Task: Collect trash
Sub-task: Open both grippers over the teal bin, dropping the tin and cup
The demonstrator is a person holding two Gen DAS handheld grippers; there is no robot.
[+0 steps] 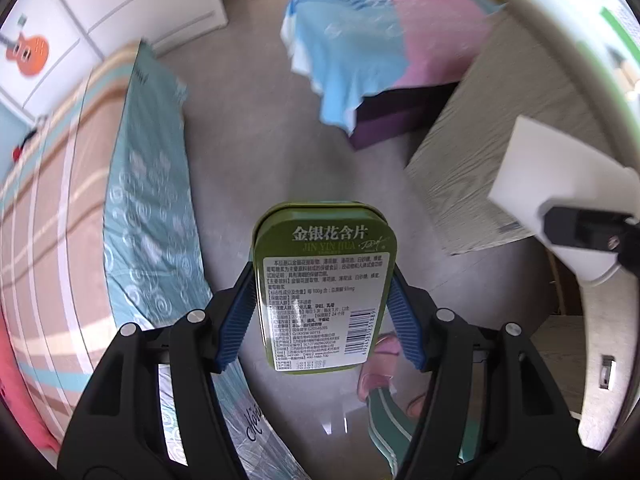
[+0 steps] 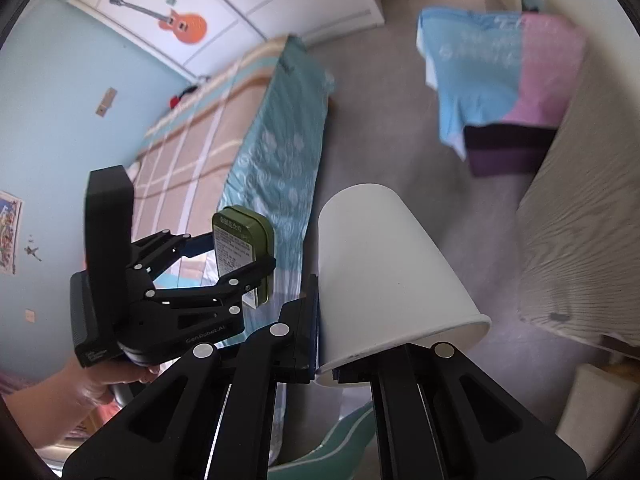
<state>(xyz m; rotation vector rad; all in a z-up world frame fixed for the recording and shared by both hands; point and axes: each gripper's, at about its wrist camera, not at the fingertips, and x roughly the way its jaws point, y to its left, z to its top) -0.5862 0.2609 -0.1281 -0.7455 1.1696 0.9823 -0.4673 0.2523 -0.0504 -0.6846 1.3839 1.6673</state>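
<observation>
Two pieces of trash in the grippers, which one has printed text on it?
The green tin, clamped in the left gripper; its label carries text and a barcode. The white paper cup, pinched at its rim by the right gripper, is plain.

tin (image 1: 322, 280) showing green, white label | cup (image 2: 384, 272) showing white | pads (image 1: 236, 320) showing blue | mattress (image 1: 152, 184) showing teal swirls
</observation>
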